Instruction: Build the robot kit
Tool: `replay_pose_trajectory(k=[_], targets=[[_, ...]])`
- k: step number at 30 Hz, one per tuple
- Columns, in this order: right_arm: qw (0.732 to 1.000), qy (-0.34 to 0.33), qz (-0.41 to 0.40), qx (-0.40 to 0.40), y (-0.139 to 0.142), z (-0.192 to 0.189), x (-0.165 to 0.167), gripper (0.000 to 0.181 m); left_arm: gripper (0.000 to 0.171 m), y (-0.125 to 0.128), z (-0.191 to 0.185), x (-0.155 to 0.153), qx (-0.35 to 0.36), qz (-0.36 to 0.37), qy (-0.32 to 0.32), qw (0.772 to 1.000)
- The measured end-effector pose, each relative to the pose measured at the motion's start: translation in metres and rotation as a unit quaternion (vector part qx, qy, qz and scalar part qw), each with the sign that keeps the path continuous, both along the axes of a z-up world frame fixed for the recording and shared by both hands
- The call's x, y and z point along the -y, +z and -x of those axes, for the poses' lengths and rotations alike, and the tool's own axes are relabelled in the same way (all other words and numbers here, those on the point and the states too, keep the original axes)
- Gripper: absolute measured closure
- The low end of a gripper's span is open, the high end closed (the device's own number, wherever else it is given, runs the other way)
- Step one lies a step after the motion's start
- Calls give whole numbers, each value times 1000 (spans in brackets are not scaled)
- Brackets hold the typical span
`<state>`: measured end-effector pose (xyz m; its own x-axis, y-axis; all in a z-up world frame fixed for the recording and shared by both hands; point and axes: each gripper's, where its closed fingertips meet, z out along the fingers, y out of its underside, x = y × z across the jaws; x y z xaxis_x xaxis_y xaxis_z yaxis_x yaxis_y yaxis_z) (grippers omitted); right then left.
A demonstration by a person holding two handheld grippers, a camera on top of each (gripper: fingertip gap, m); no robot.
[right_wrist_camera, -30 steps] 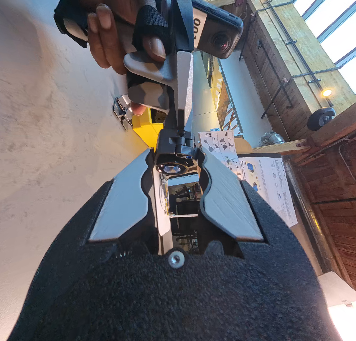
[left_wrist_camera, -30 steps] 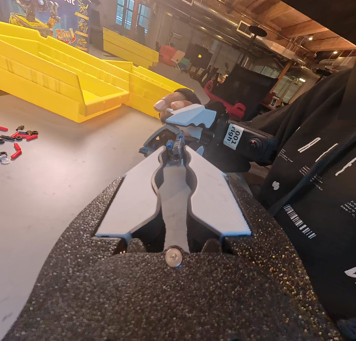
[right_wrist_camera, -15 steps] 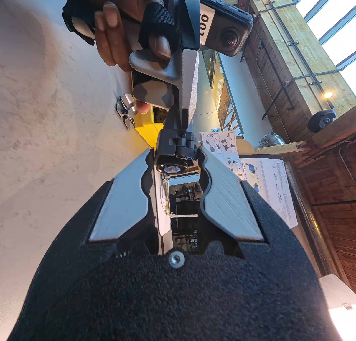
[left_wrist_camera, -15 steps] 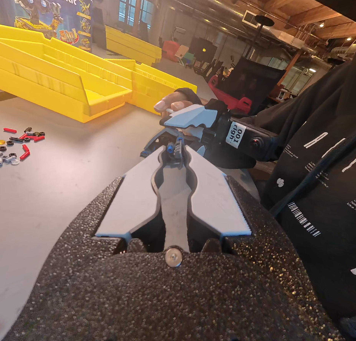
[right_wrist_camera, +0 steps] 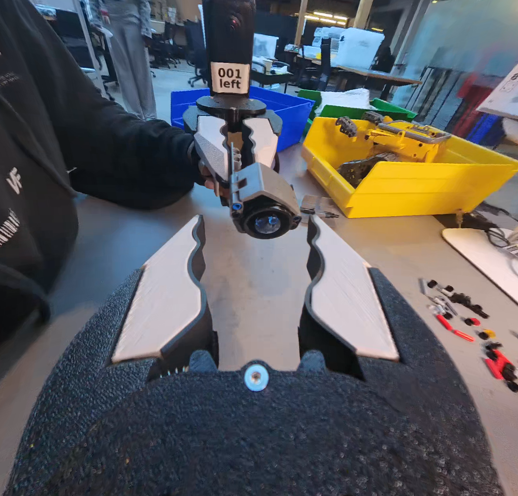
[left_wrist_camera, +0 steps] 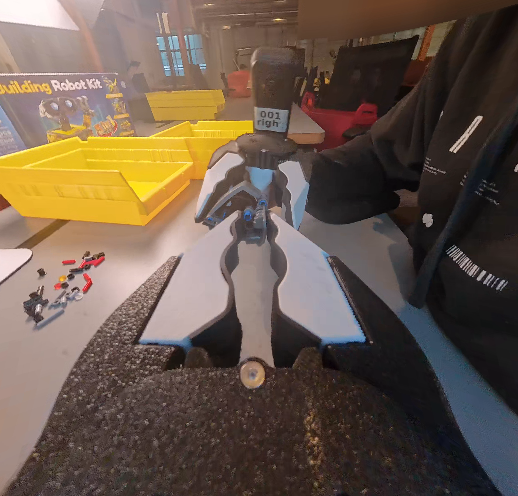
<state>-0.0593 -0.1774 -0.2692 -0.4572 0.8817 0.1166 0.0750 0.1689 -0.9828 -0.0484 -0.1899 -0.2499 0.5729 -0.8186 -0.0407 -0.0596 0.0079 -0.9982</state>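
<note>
A bare grey table (right_wrist_camera: 252, 300) stretches between the two grippers. At its far edge stands a yellow bin (right_wrist_camera: 420, 185) with a yellow and black model inside; small red and black parts (right_wrist_camera: 462, 322) are scattered on the table. The right gripper (right_wrist_camera: 255, 224) hangs spread wide, holding nothing. The left gripper (left_wrist_camera: 256, 224) is clamped on a grey and black assembly (right_wrist_camera: 262, 199), held above the table, between the right gripper's tips without touching them.

Writing sits on a white sticker (left_wrist_camera: 267, 119) on one black camera (left_wrist_camera: 273, 78), a second sticker (right_wrist_camera: 229, 78) on another camera (right_wrist_camera: 228, 25), a blue kit box (left_wrist_camera: 64, 106), a black garment (left_wrist_camera: 462, 151), and a printed sheet (right_wrist_camera: 504, 92).
</note>
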Motion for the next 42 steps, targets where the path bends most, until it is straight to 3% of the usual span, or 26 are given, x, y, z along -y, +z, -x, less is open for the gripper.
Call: replay_pose_trajectory(k=[4,12,28,42], targets=[[1000,-2,-29,-11,0,0,3,129,157,-5,-11,6,-34,-21,-15,999],[994,-22,-110,-3,-18,-1,-8,129,150,-18,-4,4,-77,-12,-6,997],[991,-18,-128,-38,-16,-1,-5,130,158,-33,-4,3,-140,-4,3,990],[989,-22,-130,62,-46,0,-13,129,158,-58,2,-3,-165,54,7,985]])
